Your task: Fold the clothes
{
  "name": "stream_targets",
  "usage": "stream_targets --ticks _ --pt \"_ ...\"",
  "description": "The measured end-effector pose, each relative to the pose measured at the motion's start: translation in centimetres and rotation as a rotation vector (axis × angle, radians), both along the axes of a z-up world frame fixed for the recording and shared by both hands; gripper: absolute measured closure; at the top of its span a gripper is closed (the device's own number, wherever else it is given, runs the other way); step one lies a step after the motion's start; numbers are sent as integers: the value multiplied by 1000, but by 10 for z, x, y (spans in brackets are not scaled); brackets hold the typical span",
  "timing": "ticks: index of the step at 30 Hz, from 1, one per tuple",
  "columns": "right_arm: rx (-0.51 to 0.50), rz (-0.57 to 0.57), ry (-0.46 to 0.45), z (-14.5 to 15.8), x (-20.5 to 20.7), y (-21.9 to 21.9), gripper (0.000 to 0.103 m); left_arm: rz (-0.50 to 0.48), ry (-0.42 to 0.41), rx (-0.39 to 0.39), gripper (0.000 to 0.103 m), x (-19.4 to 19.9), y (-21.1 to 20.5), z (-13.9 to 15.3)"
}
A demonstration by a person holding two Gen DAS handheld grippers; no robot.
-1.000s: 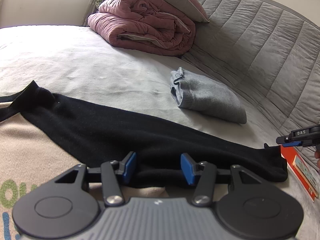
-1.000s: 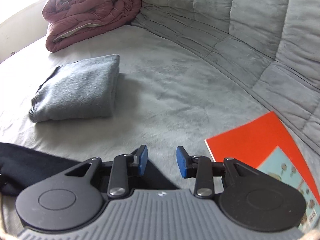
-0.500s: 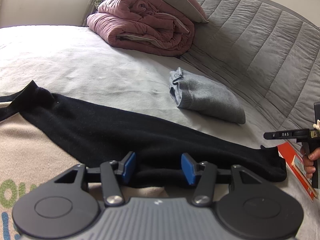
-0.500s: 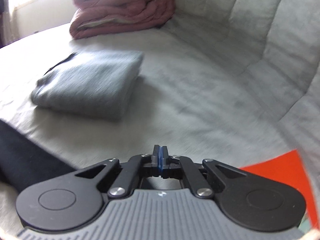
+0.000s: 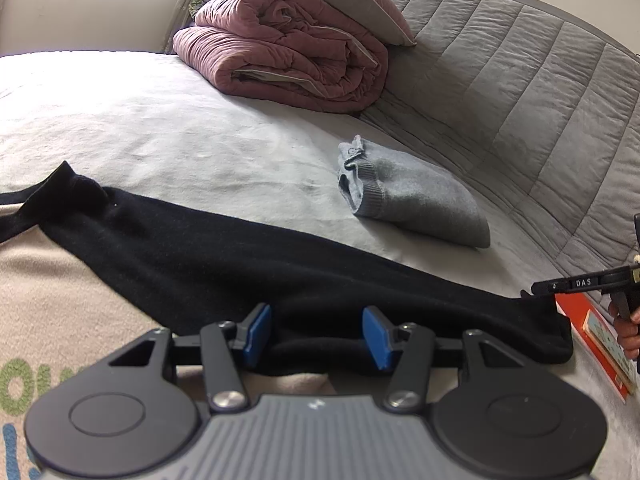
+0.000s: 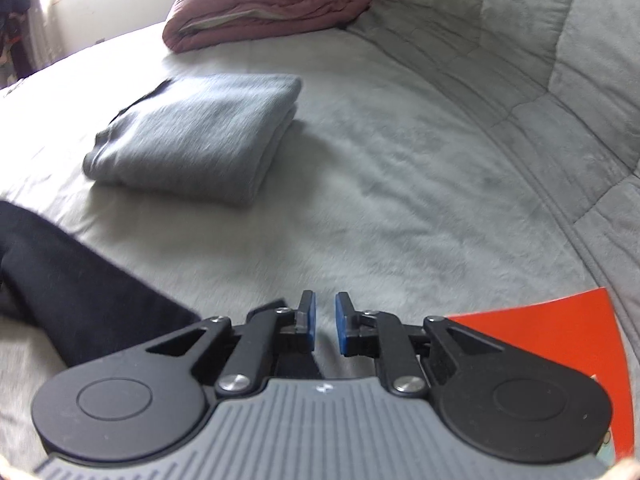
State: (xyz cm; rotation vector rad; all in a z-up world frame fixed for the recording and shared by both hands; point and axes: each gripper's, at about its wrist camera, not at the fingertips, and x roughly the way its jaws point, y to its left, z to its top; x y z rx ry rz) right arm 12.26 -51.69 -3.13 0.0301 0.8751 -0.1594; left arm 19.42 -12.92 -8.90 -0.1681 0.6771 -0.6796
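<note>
I keep my left gripper half open over the black sleeve spread across the bed, ready to pinch. My right gripper, narrow and opening, holds nothing beside the cuff.

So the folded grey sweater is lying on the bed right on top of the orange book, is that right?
Not quite. The folded grey sweater is lying on the bed, but well apart from the orange book, with bare sheet between them. The right wrist view shows this.
</note>
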Motion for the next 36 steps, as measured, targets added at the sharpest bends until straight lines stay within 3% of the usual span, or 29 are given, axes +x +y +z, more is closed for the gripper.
stream_targets --ticks 2,6,10,12,14,23,28,33,36 --pt "-7 34 5 0 -2 4 67 0 0 0 51 0 0 0" --pt "6 99 27 -2 -3 11 67 0 0 0 50 0 0 0" --pt "-46 134 47 -17 4 22 68 -1 -2 3 50 0 -1 0" --pt "-68 144 43 -16 7 30 89 -1 -2 2 50 0 -1 0" --pt "-104 162 38 -13 9 38 93 -2 -2 1 50 0 -1 0" --pt "-265 -92 -112 21 32 4 93 -10 -5 -6 50 0 0 -1" --pt "-269 -201 -156 26 48 -15 94 -29 -15 -10 50 -2 -2 0" --pt "-256 -215 -67 3 71 -22 93 -67 -23 -19 50 -5 -2 1" --pt "-252 -238 -35 -10 76 -23 87 -117 -38 -32 50 -10 -4 2"
